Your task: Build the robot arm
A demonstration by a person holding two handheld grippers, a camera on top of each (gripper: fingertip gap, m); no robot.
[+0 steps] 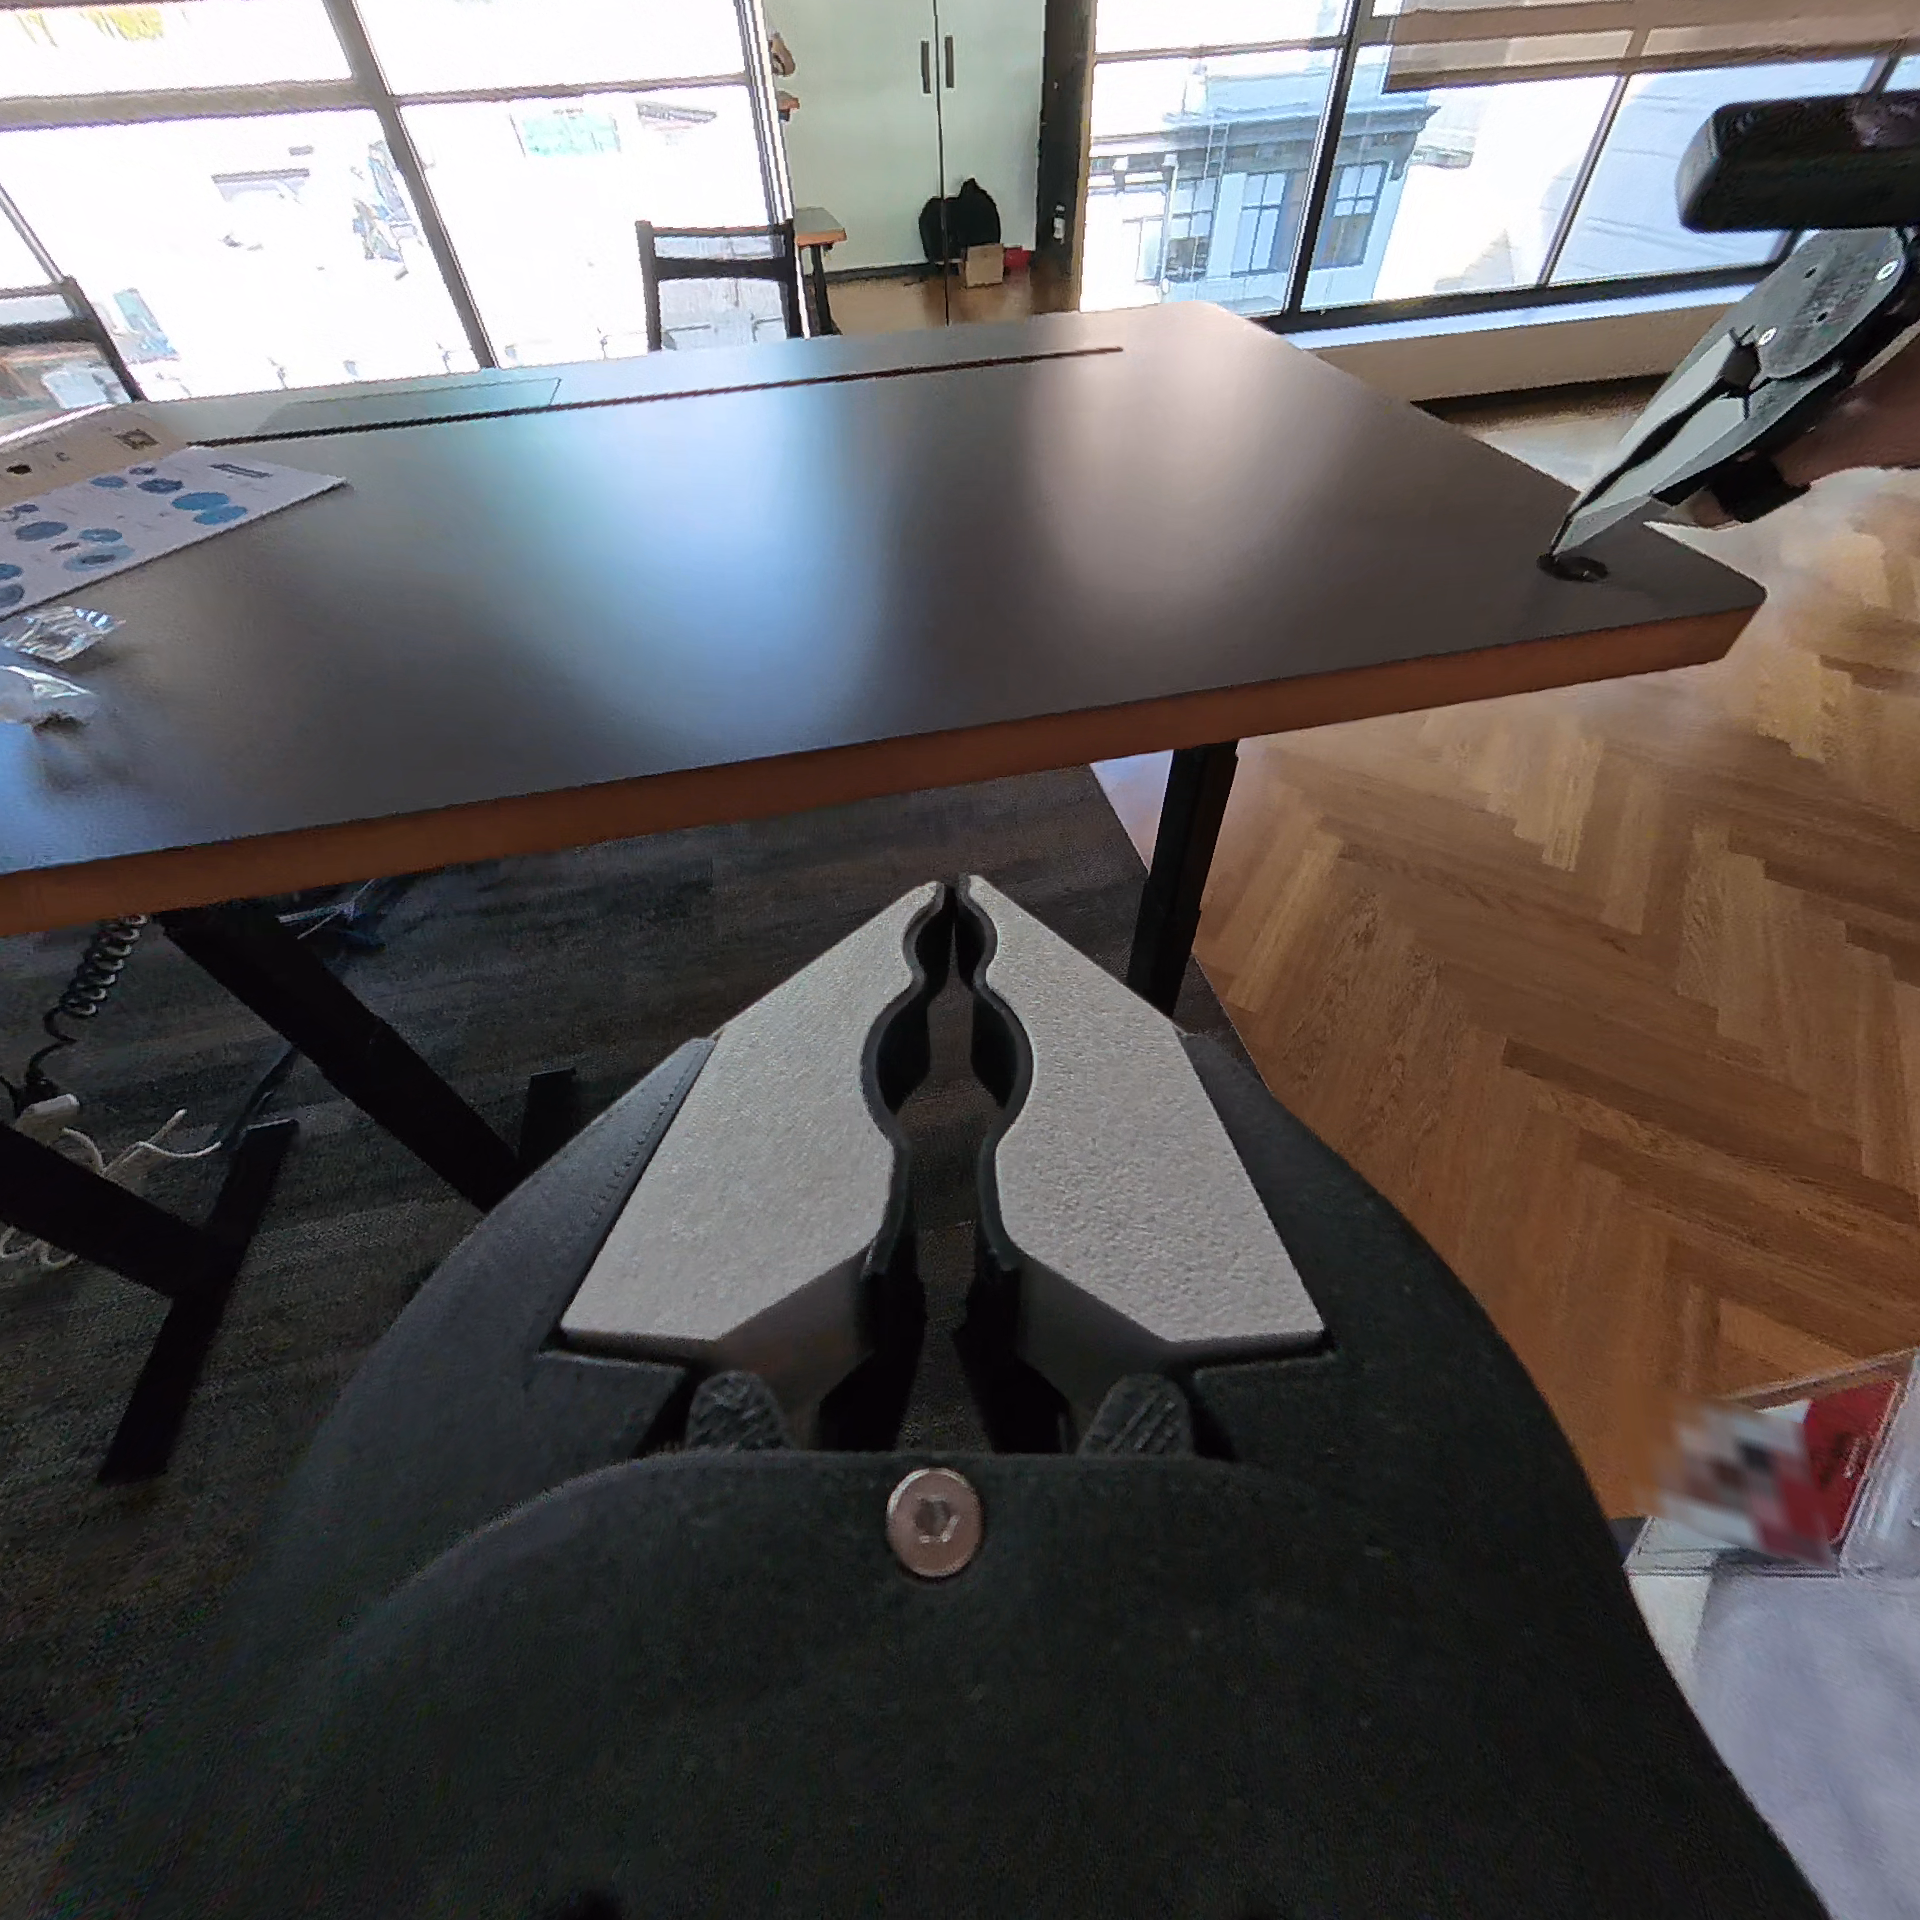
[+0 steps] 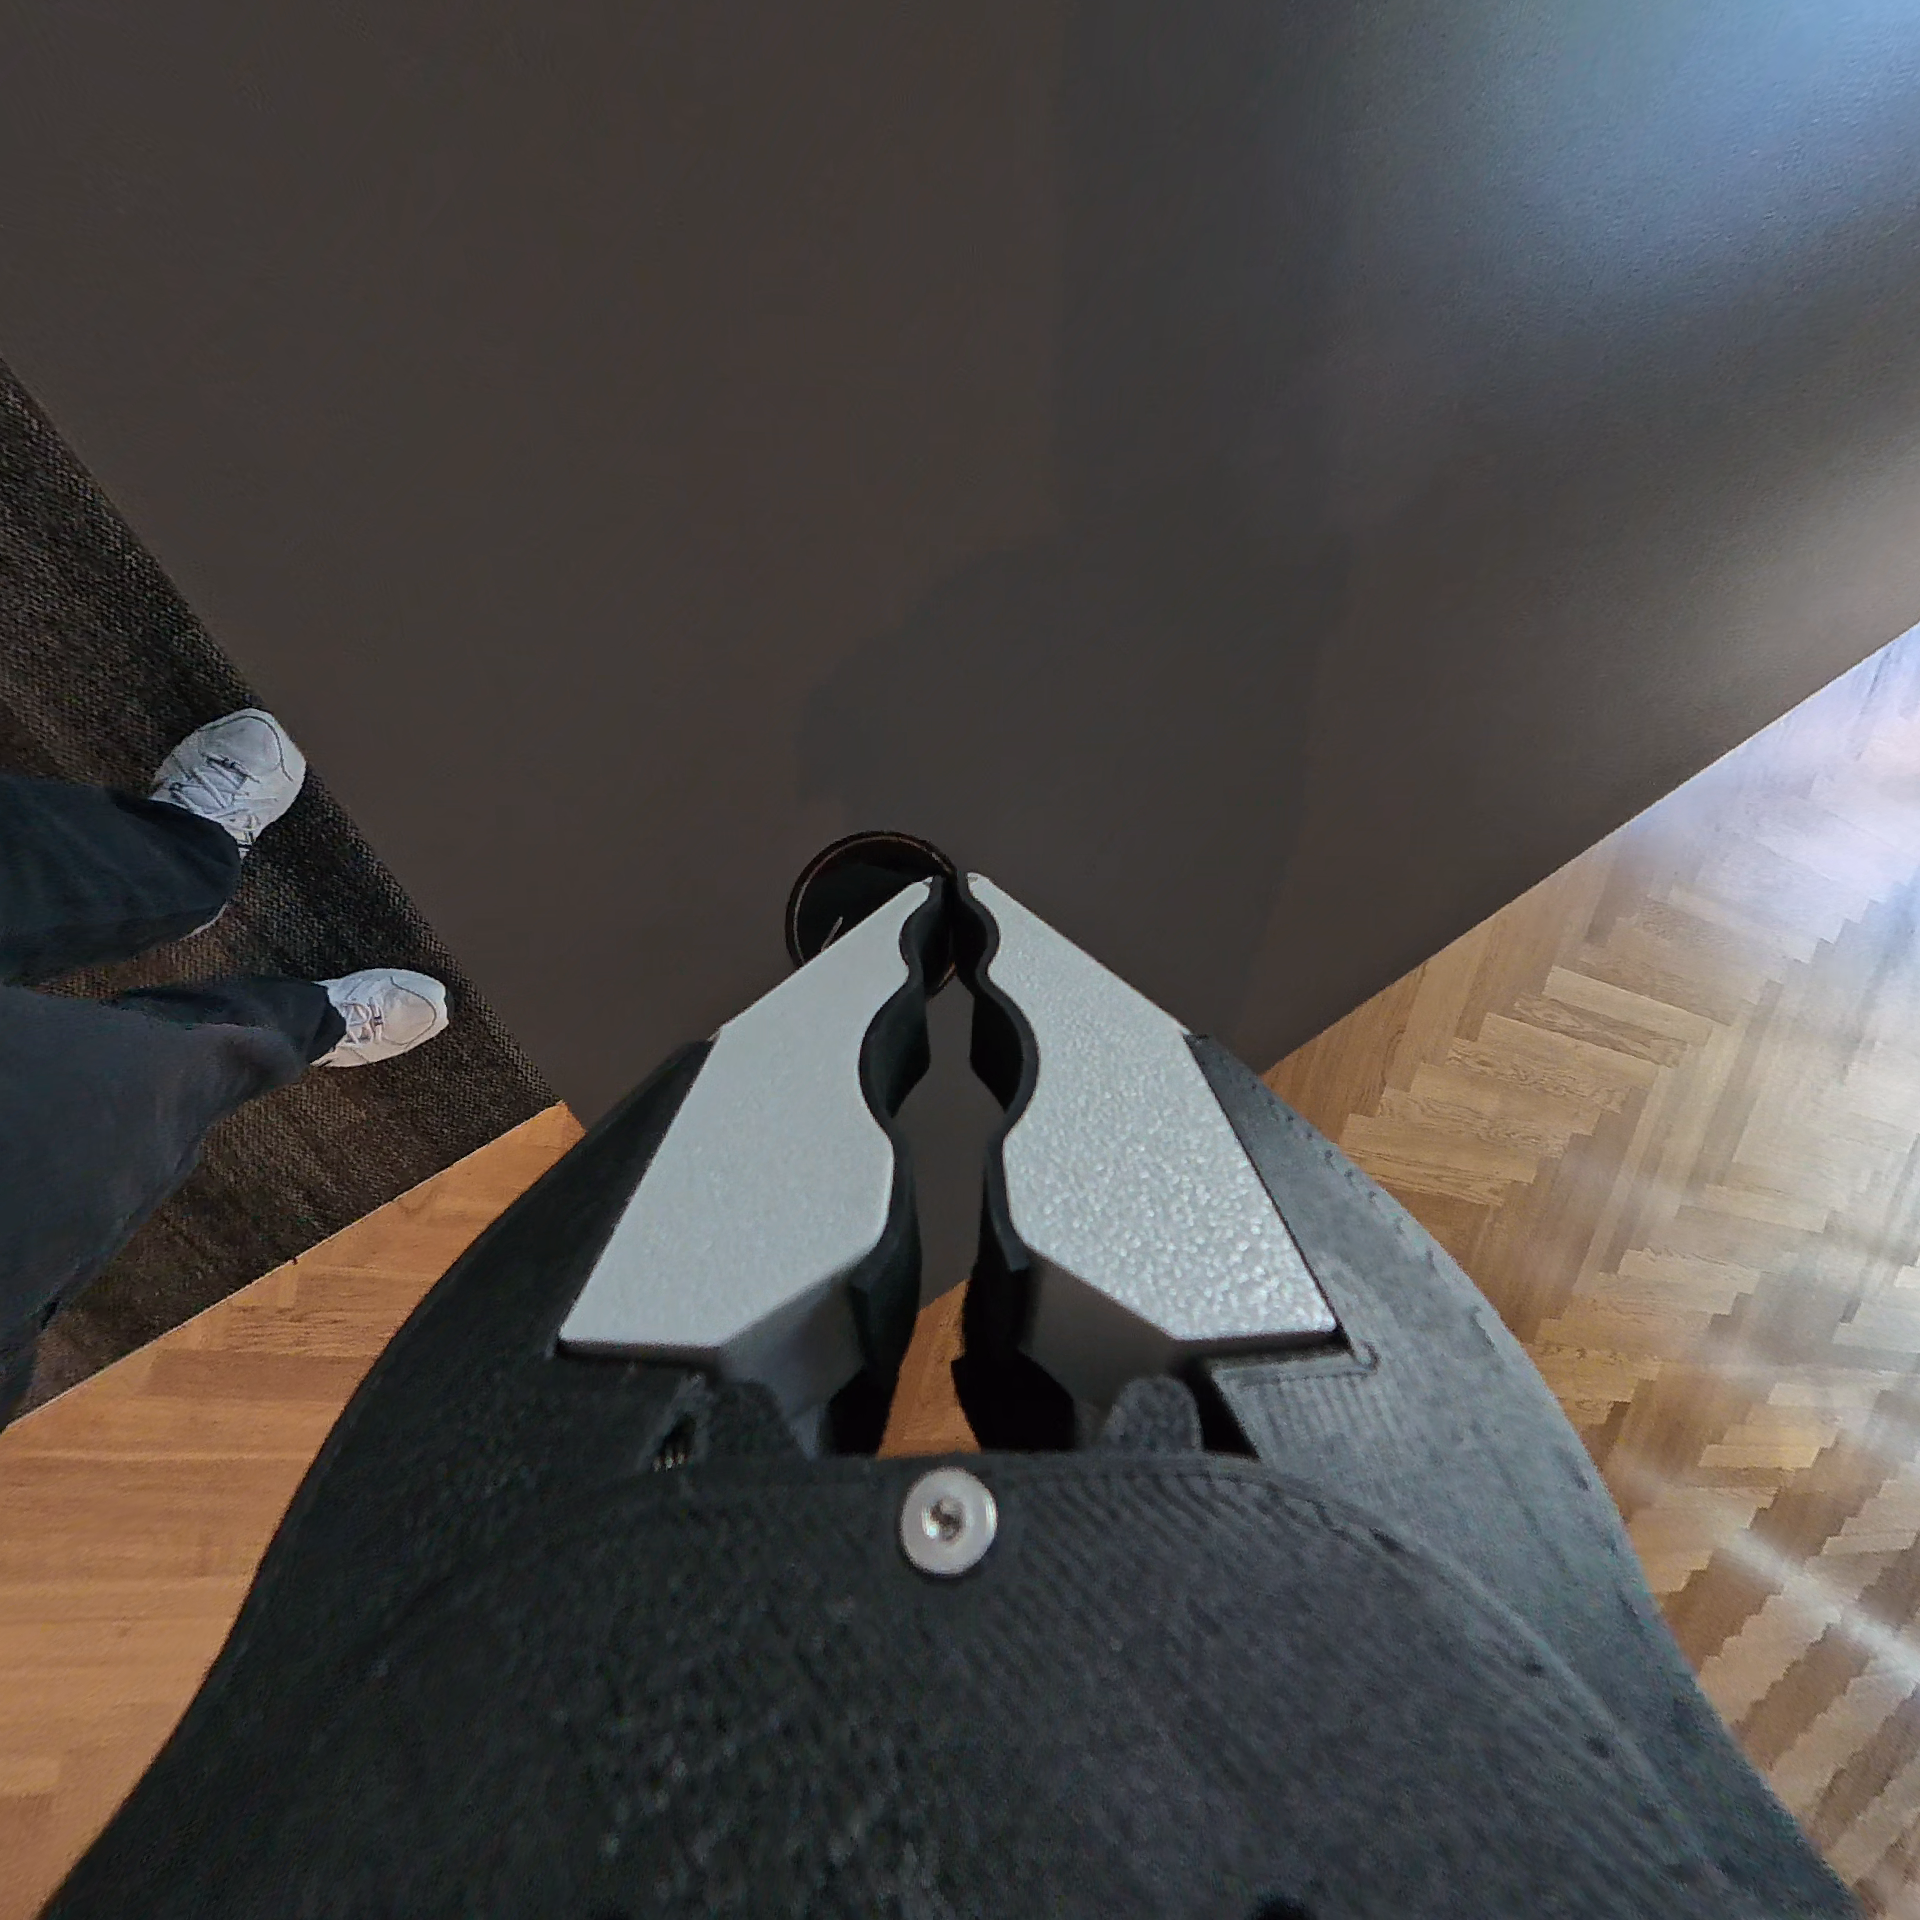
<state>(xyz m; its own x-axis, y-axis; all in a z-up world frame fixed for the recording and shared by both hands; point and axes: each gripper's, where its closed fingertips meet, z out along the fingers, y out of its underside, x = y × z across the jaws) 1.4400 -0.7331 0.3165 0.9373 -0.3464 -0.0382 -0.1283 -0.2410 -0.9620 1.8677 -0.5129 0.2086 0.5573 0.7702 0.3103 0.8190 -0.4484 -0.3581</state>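
Observation:
A small black round disc (image 2: 831,904) lies flat near the right front corner of a dark table (image 2: 727,416). My right gripper (image 2: 954,883) is shut, with its tips down on the disc's edge; I cannot tell whether it pinches it. The left wrist view shows the same at far right: the right gripper (image 1: 1564,545) points down onto the disc (image 1: 1581,569). My left gripper (image 1: 954,888) is shut and empty. It hangs in front of and below the table's (image 1: 831,540) front edge, touching nothing.
A printed sheet with blue dots (image 1: 135,509) and clear plastic bags (image 1: 57,634) lie at the table's left end. A chair (image 1: 717,275) stands behind the table and a black table leg (image 1: 1179,873) below it. A person's legs and white shoes (image 2: 384,1013) stand on a dark rug (image 2: 104,675). About 50 centimeters separates my left fingertips from my right.

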